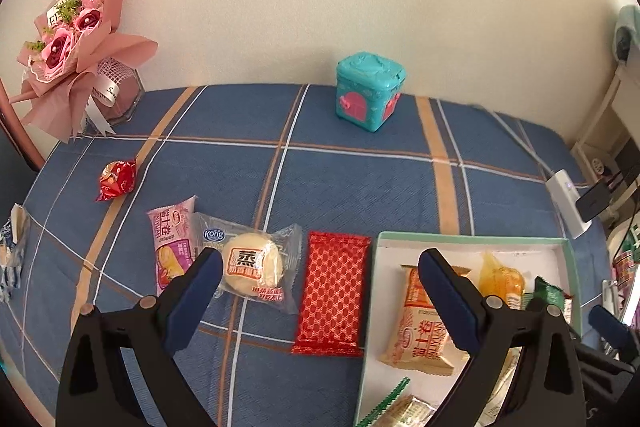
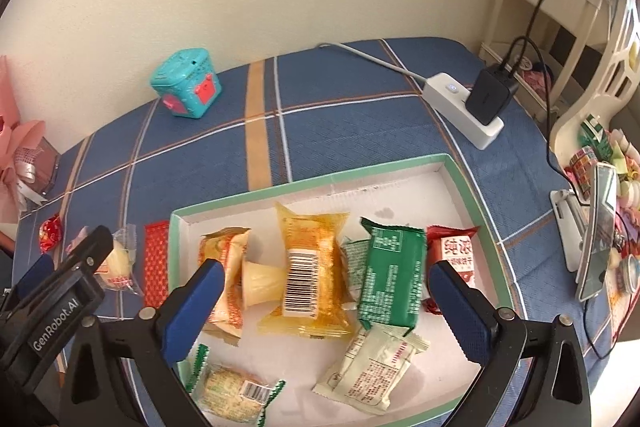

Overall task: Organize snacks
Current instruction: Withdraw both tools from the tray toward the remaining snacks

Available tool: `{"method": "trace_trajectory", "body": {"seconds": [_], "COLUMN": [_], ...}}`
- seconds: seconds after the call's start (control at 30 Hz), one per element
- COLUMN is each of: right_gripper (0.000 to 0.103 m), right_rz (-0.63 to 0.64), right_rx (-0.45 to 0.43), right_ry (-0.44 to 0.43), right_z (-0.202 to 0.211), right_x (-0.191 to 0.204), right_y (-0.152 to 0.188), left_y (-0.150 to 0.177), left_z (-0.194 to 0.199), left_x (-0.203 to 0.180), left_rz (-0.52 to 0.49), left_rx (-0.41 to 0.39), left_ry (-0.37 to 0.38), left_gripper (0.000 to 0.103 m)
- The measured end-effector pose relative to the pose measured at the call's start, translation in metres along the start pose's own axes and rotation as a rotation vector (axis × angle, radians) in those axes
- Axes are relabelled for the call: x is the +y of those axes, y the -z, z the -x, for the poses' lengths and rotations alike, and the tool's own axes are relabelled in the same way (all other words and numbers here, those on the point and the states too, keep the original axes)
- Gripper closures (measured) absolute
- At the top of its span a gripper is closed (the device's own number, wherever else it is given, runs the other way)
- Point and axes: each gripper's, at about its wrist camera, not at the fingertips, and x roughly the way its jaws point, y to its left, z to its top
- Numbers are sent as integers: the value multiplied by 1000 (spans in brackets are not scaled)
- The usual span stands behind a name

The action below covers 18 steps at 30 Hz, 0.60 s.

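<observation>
**Home setting: a lived-in room**

I read this as a home. A checked cloth (image 1: 360,167) covers the table against a plain wall. On it stand a paper bouquet (image 1: 76,39) and a toy box (image 1: 370,91). A power strip (image 2: 464,107) with a charger (image 2: 490,95) lies beside white furniture (image 2: 532,7) and cluttered knick-knacks (image 2: 600,155).

My jaws: blue pads on black arms. Desk w/ blue checked cloth (image 1: 360,179), white & orange lines. Mint-edged white cardboard tray (image 2: 304,183). Red diamond-patterned flat packet (image 1: 332,291). Teal plastic box w/ pink doors (image 1: 369,91). Dark green foil packet (image 2: 390,275); translucent orange packet (image 2: 308,267).
</observation>
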Motion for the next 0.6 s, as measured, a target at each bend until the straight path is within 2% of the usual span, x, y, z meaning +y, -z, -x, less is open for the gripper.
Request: {"method": "trace_trajectory", "body": {"seconds": [0.13,0.3,0.43,0.6], "right_gripper": [0,0,0,0], "right_rz": [42,83,107,165], "right_rx": [-27,-44,-39,-32], "right_ry": [1,-28,-50,-23], "right_z": [5,8,6,3], "right_x": [12,25,39,60], "right_y": [1,3,5,10], "left_y": [0,-2,-2,-2], "left_z": [4,4,2,-2], "left_x": [5,25,47,84], "left_rz": [-3,80,124,200], "left_rx": [-21,9,26,59], "left_ry": [-33,1,-22,-45], "left_gripper": [5,5,5,5]}}
